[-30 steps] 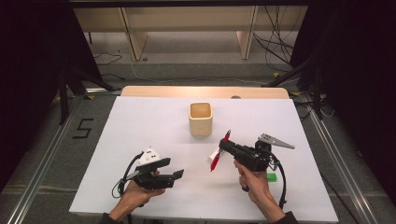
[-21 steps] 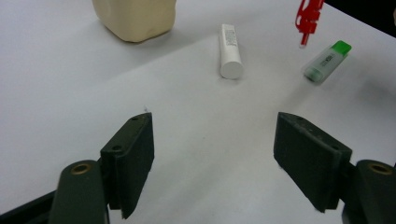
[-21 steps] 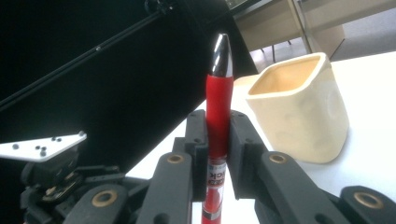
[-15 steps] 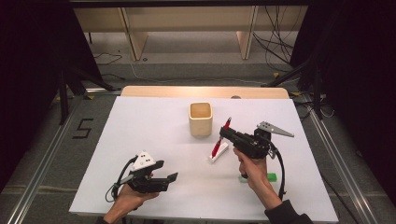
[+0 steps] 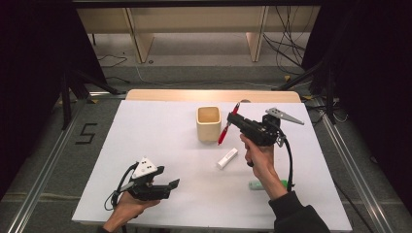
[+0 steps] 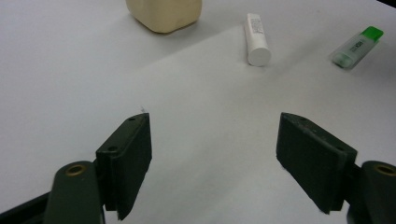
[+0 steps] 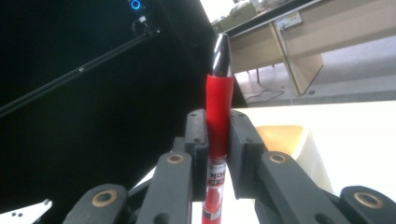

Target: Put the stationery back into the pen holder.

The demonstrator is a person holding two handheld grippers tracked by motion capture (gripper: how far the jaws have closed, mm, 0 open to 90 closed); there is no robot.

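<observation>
From above, your right hand-held gripper (image 5: 233,121) clamps a slim red pen (image 5: 225,130) beside the square beige cup (image 5: 209,123) on the matte white desk (image 5: 160,145). Your left hand-held gripper (image 6: 212,158) has just been opening, nothing between its flat black pads. The right gripper view shows the glossy pen (image 7: 218,116) pinched upright.

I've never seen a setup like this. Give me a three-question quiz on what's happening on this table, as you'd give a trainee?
1. True or false: the right gripper is shut on the red pen.
2. Which thing lies nearer the beige cup: A, the white tube, or B, the green-capped marker?
3. Fill in: the left gripper has its jaws ____ with nothing between them.

Key: 1 true; its jaws clamp the pen, held up beside the cup. 2 A. 3 open; they have just been opening, over bare white table.
</observation>
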